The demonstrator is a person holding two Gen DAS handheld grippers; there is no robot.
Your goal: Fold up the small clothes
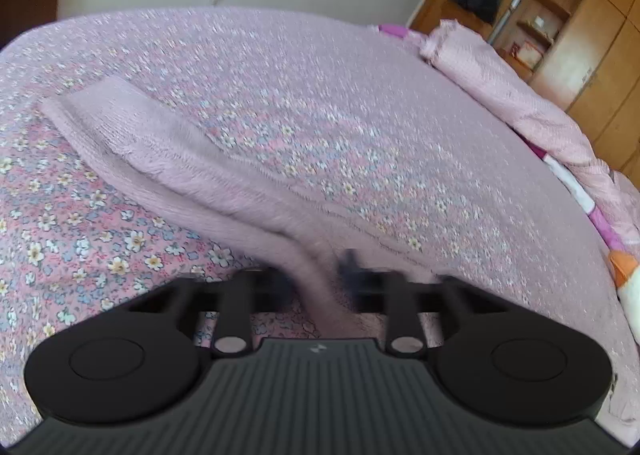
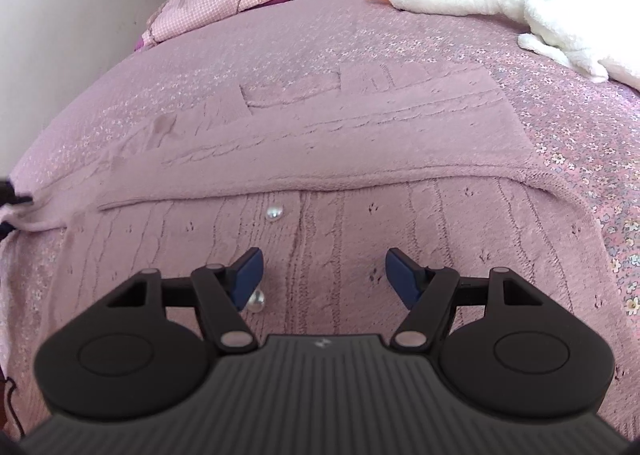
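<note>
Left claw [image 1: 316, 279] pinched on fold of fuzzy lilac knit cardigan [image 1: 168, 159], fingertips blurred. Right claw [image 2: 324, 275] spread wide, empty, above cardigan front; 1 pearly round button [image 2: 274, 212] ahead, another half-hidden behind its left finger.

Pink cable-knit cardigan [image 2: 320, 159] lies partly folded on bedspread [image 2: 580, 127].

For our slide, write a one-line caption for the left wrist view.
Left gripper pinching a fold of the pink knitted cardigan on the floral bedspread.
</note>
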